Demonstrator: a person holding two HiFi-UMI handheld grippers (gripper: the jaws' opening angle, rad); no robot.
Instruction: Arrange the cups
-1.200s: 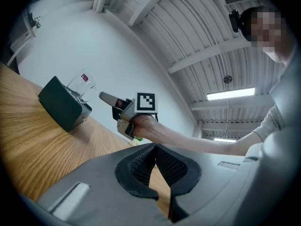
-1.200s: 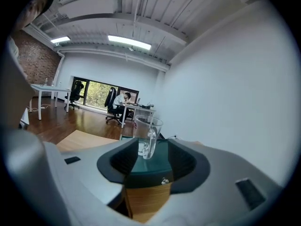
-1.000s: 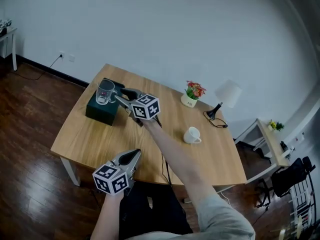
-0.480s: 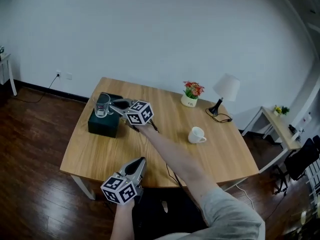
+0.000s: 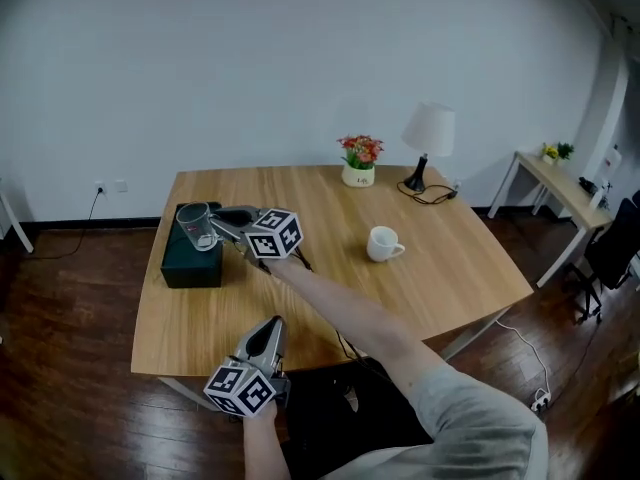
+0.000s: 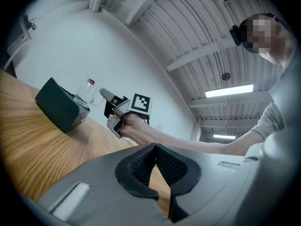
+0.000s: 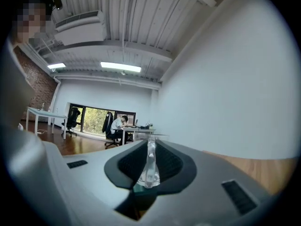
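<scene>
A clear glass mug (image 5: pixel 197 225) hangs just over a dark green box (image 5: pixel 190 260) at the table's left. My right gripper (image 5: pixel 222 226) is shut on the mug's handle. In the right gripper view that glass handle (image 7: pixel 150 166) is pinched between the pads. The left gripper view shows the same mug (image 6: pixel 87 91) over the box (image 6: pixel 59 108), with the right gripper (image 6: pixel 104 94) beside it. A white cup (image 5: pixel 381 243) stands alone mid-table to the right. My left gripper (image 5: pixel 268 330) rests at the table's front edge, shut and holding nothing.
The wooden table (image 5: pixel 430 288) carries a small flower pot (image 5: pixel 359 160) and a white lamp (image 5: pixel 426 138) with a cable along its far edge. A side table (image 5: pixel 560 183) and a chair stand off to the right.
The right gripper's jaws have closed on the mug's handle, and the mug seems to have risen slightly off the box. The head view has swung round. The left gripper has stayed put.
</scene>
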